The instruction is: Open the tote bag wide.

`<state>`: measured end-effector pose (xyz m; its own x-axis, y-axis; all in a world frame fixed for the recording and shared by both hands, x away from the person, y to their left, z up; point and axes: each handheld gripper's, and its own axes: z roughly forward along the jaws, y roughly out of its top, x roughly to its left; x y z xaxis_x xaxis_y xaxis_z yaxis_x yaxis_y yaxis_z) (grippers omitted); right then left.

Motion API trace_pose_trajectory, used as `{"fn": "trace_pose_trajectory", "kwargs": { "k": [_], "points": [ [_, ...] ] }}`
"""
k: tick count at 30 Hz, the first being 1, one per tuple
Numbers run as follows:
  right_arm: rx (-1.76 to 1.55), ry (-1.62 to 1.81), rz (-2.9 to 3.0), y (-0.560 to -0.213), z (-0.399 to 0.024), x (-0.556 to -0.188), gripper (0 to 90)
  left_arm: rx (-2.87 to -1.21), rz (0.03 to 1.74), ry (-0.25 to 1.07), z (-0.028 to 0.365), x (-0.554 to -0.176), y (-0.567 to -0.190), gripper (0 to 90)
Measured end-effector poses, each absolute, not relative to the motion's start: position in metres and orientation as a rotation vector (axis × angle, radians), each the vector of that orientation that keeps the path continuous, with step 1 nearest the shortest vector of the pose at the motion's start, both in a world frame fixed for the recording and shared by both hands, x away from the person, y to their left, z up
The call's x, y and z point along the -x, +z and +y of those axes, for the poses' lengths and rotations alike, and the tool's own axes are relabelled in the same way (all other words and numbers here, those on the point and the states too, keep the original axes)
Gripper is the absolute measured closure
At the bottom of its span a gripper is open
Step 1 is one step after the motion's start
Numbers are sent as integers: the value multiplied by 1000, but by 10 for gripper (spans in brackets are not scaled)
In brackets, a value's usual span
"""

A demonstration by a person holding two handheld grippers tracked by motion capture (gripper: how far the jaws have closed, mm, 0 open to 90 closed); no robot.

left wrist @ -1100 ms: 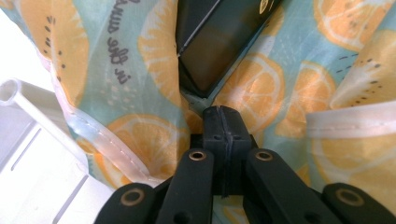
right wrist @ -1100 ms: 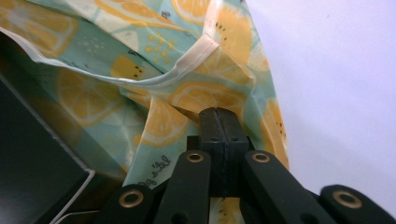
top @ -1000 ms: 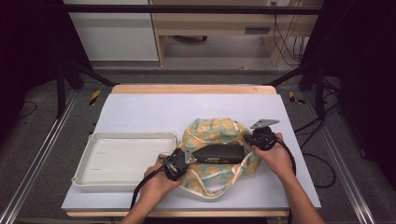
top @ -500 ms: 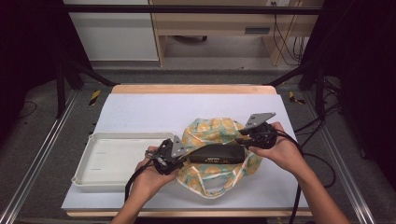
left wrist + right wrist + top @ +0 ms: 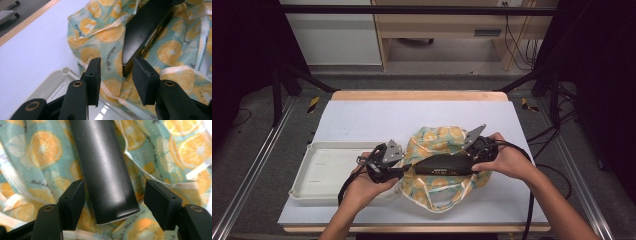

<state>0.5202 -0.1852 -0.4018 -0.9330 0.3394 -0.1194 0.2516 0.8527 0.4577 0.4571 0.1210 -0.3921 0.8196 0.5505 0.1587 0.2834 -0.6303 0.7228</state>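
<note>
I have the right gripper set at one end of the black box, its jaws spread wide with the box's rounded end lying between them, and I see a clear gap on each side, so nothing is gripped yet. The left gripper is likewise released: its jaws stand apart with the box's other end just ahead of the tips, closer to the right-hand jaw, and only the printed cloth shows between the pads. The box lies on top of the orange-slice patterned bag, which is spread on the table, with the white tray just beside the left gripper. My guess is that the step in hand is taking the box by both ends. To do it well I would centre each end between its jaws before closing, slide the left gripper further forward so the pads meet the box's faces and not loose fabric, and keep the bag's pale handle strap away from the pads. The box is long and flat; seen from above, its long axis runs straight from one gripper to the other, each narrow end pointing into a set of jaws, its labelled edge turned toward me.
</note>
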Motion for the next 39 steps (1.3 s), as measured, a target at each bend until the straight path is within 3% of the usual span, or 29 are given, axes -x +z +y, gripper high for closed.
{"fn": "trace_pose_trajectory", "kwargs": {
  "k": [5,15,23,28,39],
  "points": [
    [-459,663,2823,-399,-185,-521,318,-2350,579,425,99,-473,-405,733],
    [-477,710,2795,-404,-189,-515,332,-2389,751,550,86,-519,-423,880],
    [-451,734,2800,-409,-189,-511,324,-2501,809,442,83,-538,-443,893],
    [-447,728,2807,-409,-188,-508,312,-2529,819,446,77,-545,-448,878],
    [-425,665,2837,-409,-185,-514,276,-2276,764,501,94,-530,-402,773]
  ]
}}
